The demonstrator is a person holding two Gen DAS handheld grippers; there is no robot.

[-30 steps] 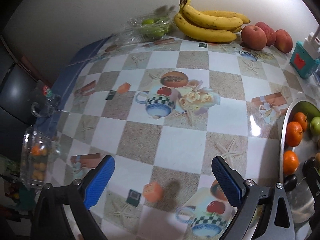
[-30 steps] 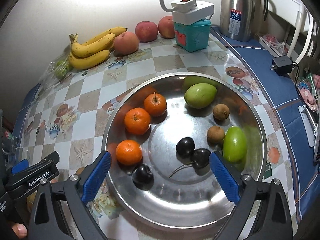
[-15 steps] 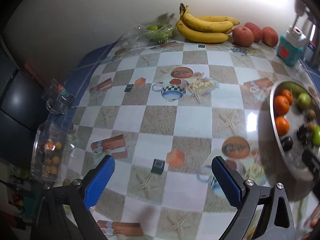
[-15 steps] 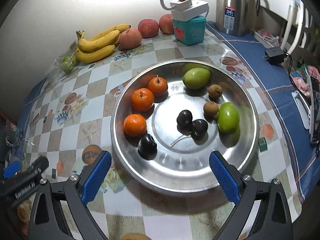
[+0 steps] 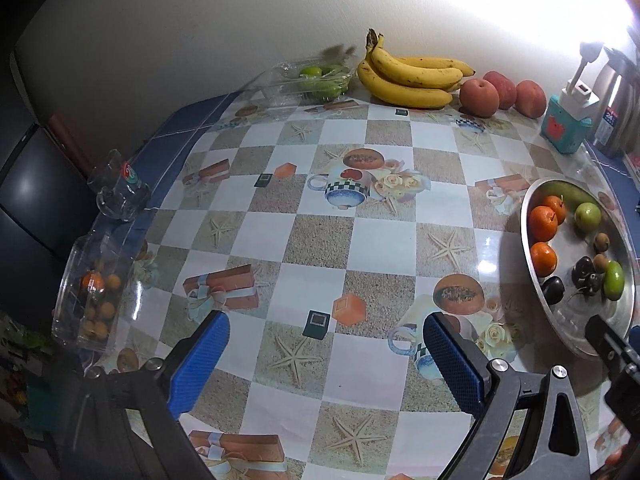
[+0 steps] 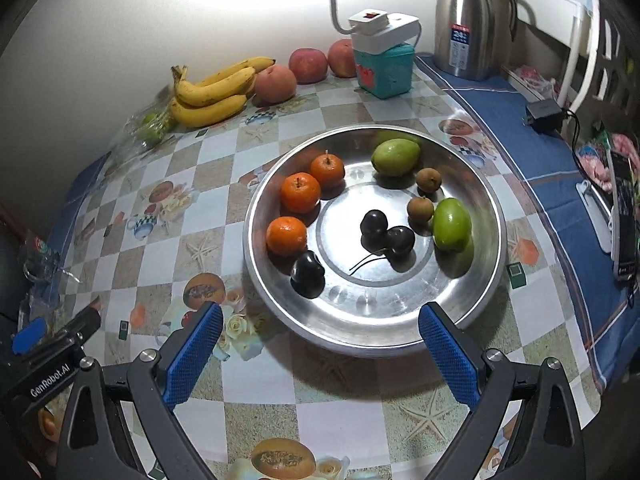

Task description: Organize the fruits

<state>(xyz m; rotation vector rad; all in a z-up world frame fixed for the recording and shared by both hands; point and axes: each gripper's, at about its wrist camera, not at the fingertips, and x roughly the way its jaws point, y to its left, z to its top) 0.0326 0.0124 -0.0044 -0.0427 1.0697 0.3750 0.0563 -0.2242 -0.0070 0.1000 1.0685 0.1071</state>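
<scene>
Both of our tools have drawn back from the worktop (image 5: 360, 240) since a second ago, so the steel bowl (image 6: 480, 300) that filled the right view now sits smaller and whole ahead of us. Our right tool (image 6: 320, 344) hangs over the bowl's near rim with its blue pads (image 6: 448, 356) spread wide and nothing between them. Our left tool (image 5: 326, 354) is likewise spread and empty above the checked cloth, with the bowl well off to its right.

Inside the bowl we see three oranges (image 6: 300, 192) along the left side, three dark plums (image 6: 374, 224) near the middle and front, two small brown fruits (image 6: 420, 208) and two green fruits (image 6: 451, 223) on the right and at the back.

Against the wall lie a bunch of bananas (image 5: 412, 76), three peaches (image 5: 480, 96) just beside them, and a clear tray of green fruit (image 5: 316, 80) to the bananas' left. At the left edge of the worktop stands a clear box of small orange fruits (image 5: 96, 296) with a glass cup (image 5: 118, 190) behind it. A teal box (image 6: 386, 70) carrying a white lamp base stands near a steel flask (image 6: 468, 24) at the back right.
</scene>
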